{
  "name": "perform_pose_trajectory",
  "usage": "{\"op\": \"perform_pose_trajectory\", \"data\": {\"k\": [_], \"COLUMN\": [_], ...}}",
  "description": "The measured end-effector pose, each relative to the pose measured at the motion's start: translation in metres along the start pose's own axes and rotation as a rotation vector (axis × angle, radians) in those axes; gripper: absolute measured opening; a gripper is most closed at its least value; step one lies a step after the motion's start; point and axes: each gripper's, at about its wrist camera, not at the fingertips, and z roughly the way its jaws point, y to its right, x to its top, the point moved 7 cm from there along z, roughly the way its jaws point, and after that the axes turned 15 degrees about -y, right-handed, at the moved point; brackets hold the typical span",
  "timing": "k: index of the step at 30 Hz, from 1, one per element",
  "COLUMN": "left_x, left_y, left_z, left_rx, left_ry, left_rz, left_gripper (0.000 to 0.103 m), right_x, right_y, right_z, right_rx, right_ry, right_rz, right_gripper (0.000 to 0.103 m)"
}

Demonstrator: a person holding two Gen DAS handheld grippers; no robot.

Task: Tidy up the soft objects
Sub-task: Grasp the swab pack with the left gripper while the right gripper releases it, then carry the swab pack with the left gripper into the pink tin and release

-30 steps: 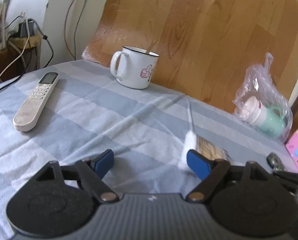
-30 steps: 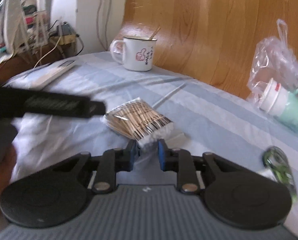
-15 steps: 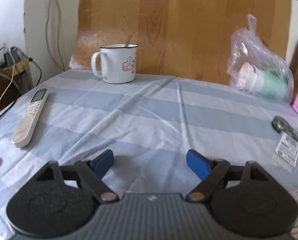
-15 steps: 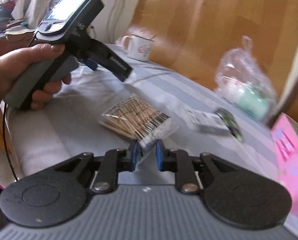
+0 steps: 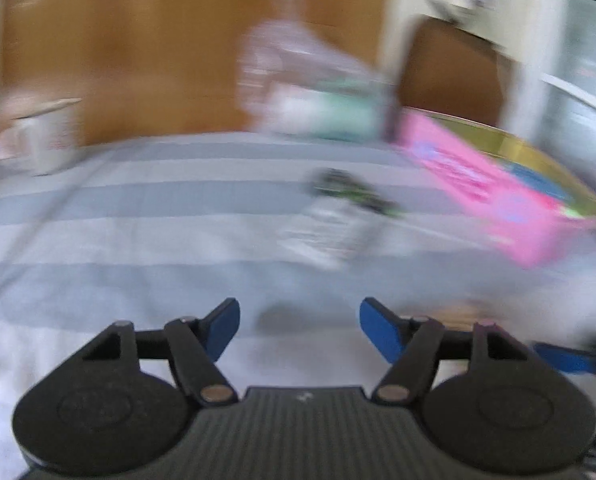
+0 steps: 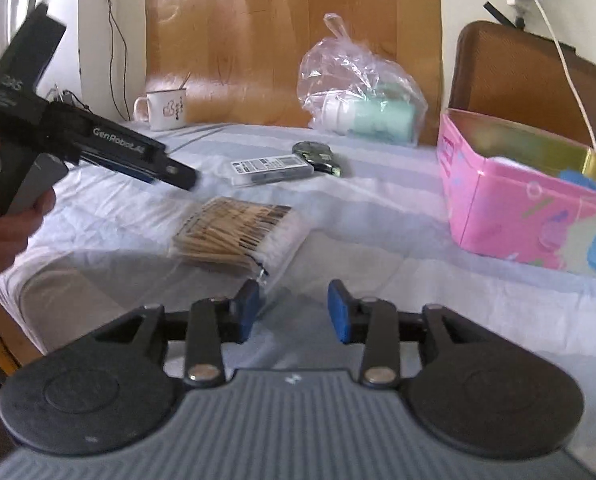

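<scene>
A clear pack of cotton swabs (image 6: 237, 236) lies on the blue-striped tablecloth (image 6: 378, 208), just ahead of my right gripper (image 6: 295, 312). That gripper's jaws are opening; the pack's plastic edge sits by the left pad and nothing is pinched. A hand (image 6: 13, 224) holds my left gripper (image 6: 97, 148) above the cloth at the left. In the blurred left wrist view, my left gripper (image 5: 301, 326) has its jaws apart and closing, with only cloth between them. A pink box (image 6: 518, 216) stands open at the right, also the pink box (image 5: 478, 184).
A small flat packet (image 6: 271, 168) and a dark green object (image 6: 318, 154) lie mid-table. A plastic bag holding a cup (image 6: 362, 108) and a white mug (image 6: 163, 110) stand along the back by the wooden panel. A brown chair back (image 6: 526, 80) rises behind the box.
The right gripper's jaws have spread and released the swab pack, which now rests on the cloth. Both views have swung right toward the pink box. The left wrist view has become blurred.
</scene>
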Motion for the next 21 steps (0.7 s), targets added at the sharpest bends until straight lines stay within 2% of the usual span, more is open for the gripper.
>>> {"op": "perform_pose_trajectory", "data": {"k": [3, 5, 7, 8, 9, 11, 13, 16, 21], "left_x": [-0.002, -0.004, -0.006, -0.006, -0.007, -0.011, -0.012, -0.004, 0.035], "left_y": [0.045, 0.066, 0.073, 0.073, 0.074, 0.074, 0.073, 0.077, 0.117], "left_z": [0.000, -0.001, 0.000, 0.001, 0.004, 0.012, 0.014, 0.010, -0.013], "left_rx": [-0.137, -0.199, -0.225, -0.242, -0.263, -0.312, -0.328, -0.326, -0.363], "left_ry": [-0.050, -0.085, -0.111, -0.129, -0.153, -0.199, -0.192, -0.178, -0.085], "left_rz": [0.090, 0.121, 0.114, 0.101, 0.085, 0.052, 0.020, 0.024, 0.116], "left_gripper": [0.065, 0.064, 0.063, 0.058, 0.052, 0.050, 0.047, 0.046, 0.046], "right_x": [-0.003, -0.002, 0.001, 0.003, 0.006, 0.010, 0.011, 0.018, 0.035], "right_y": [-0.008, -0.012, -0.013, -0.013, -0.014, -0.014, -0.010, 0.001, 0.041], "right_z": [-0.003, -0.003, 0.000, 0.004, 0.007, 0.009, 0.005, -0.008, -0.046], "right_rx": [0.009, 0.024, 0.040, 0.051, 0.069, 0.072, 0.069, 0.050, -0.080], "right_ry": [0.010, 0.012, 0.003, -0.003, -0.008, 0.002, 0.021, 0.084, 0.229], "right_rz": [-0.022, -0.045, -0.066, -0.067, -0.064, -0.066, -0.059, -0.026, 0.043], "right_gripper": [0.043, 0.046, 0.046, 0.046, 0.041, 0.033, 0.026, 0.025, 0.025]}}
